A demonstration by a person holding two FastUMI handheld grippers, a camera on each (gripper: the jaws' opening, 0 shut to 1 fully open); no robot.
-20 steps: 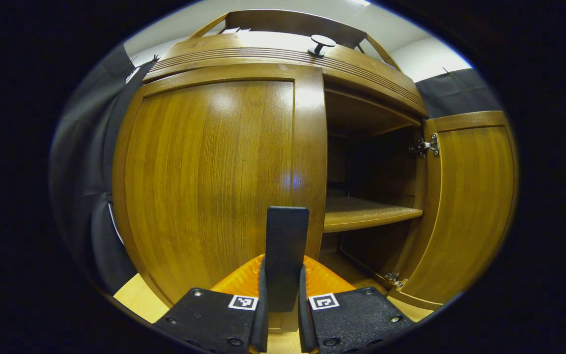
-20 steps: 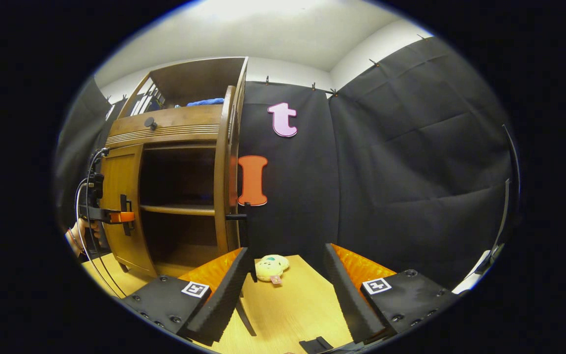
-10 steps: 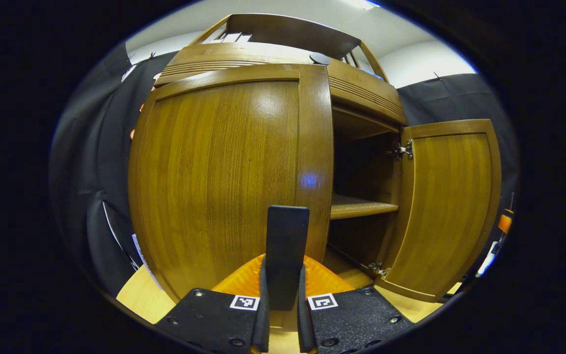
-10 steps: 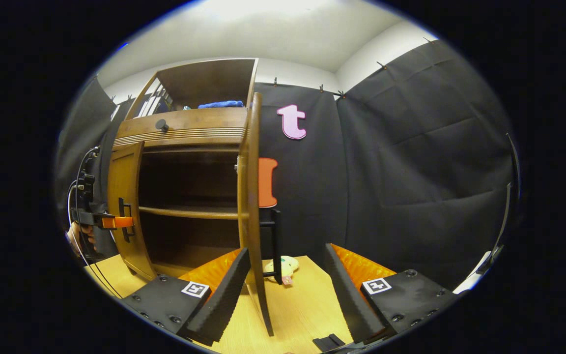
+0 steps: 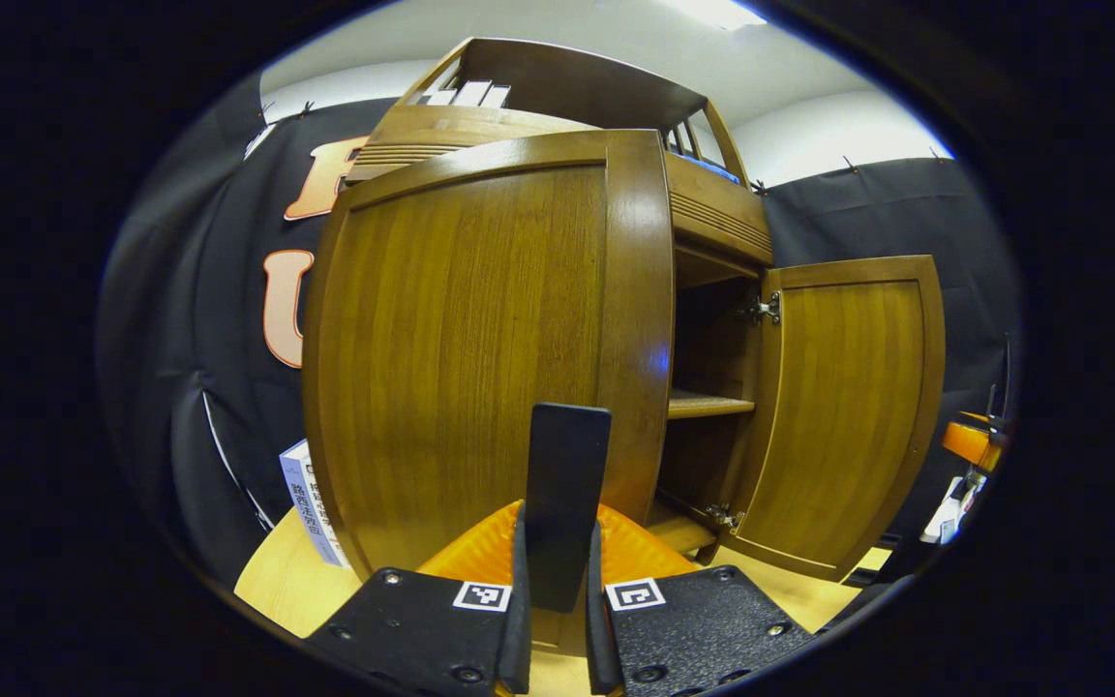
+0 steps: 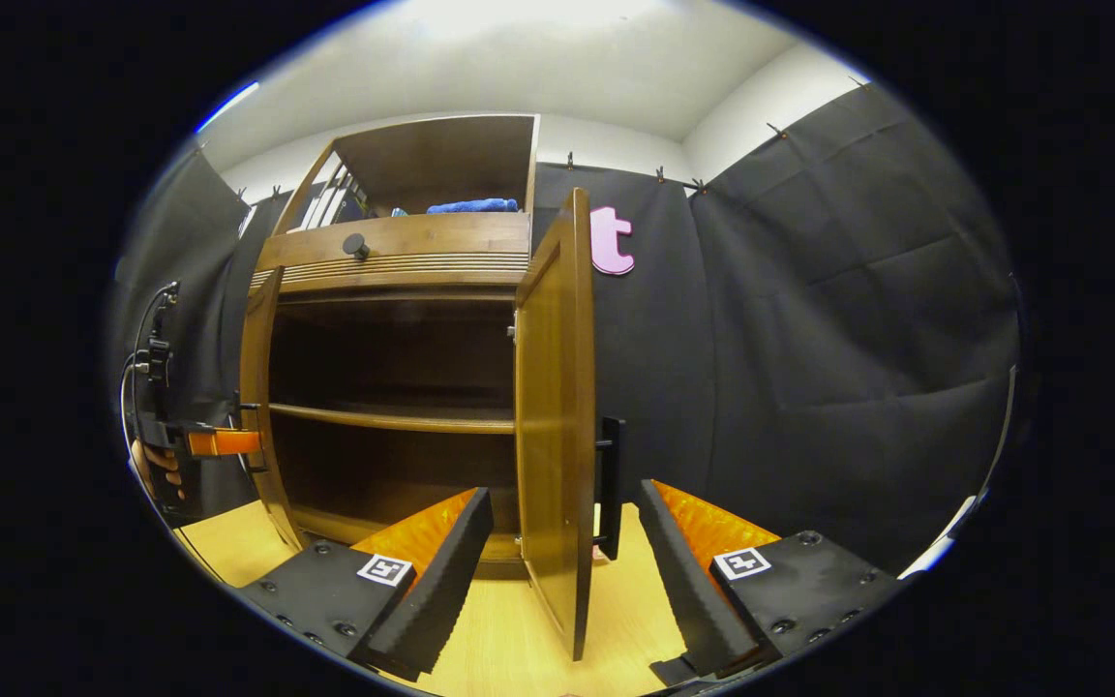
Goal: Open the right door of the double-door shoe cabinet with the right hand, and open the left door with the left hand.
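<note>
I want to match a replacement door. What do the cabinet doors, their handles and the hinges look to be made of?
Left door: wood or wood veneer, glossy varnish; grain lines and light glare show. Right door looks the same. Handle: dark, matte, probably metal or plastic. Hinges: shiny silver metal.

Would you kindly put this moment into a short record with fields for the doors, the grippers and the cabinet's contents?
left door: swung out, its handle clamped between the fingers
left gripper: shut on the handle
right door: open, edge-on in the right gripper view, its handle free
right gripper: open, the right door's lower edge between its fingers, apart from both
cabinet: shelf bare where visible
on top: blue cloth
</note>
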